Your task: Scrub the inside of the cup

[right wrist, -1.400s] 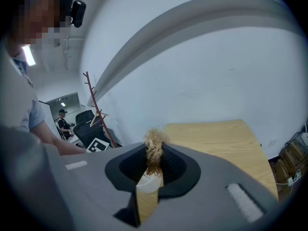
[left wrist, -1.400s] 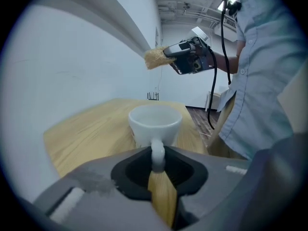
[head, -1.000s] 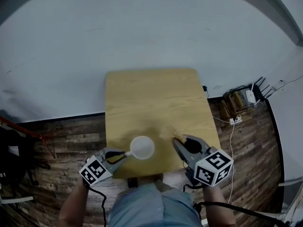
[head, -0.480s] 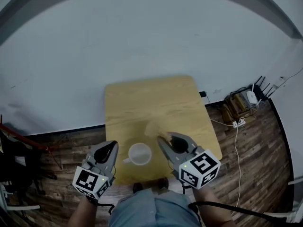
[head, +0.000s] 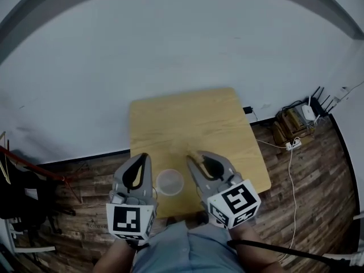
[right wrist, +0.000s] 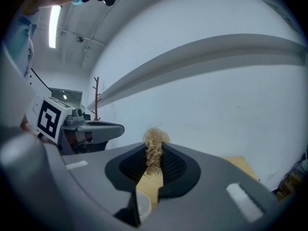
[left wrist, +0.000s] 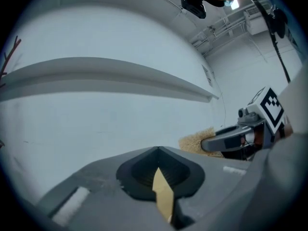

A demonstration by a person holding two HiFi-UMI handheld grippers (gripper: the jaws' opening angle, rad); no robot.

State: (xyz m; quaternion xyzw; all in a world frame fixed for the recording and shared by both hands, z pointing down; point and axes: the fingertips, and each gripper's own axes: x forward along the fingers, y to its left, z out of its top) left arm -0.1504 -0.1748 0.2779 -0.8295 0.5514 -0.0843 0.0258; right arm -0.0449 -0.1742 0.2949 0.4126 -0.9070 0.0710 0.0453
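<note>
Now, cup (head: 169,182): white, upright on the wooden table (head: 187,118), near the edge closest to the person; mouth faces up.
Cup position: between the two grippers in the head view; neither gripper touches it.
Left gripper (head: 144,156): jaws closed together, nothing gripped; only a thin sliver of table shows below the meeting pads in the left gripper view.
Right gripper (head: 192,157): jaws clamped on a straw-coloured fibrous scrubber (right wrist: 154,147); the tuft sticks out above the jaw tips.
Scrubber vs cup: apart; scrubber is outside the cup, which shows low under the jaws in the right gripper view.
Gripper pointing: both tips aim away from the person, toward the white wall (head: 170,50).
Marker cubes: one on each gripper, close to the person's hands; left marker cube (head: 132,220), right marker cube (head: 234,202).
Surroundings: dark plank floor (head: 85,169); power strip with cables (head: 293,144) on the floor to the table's right.
</note>
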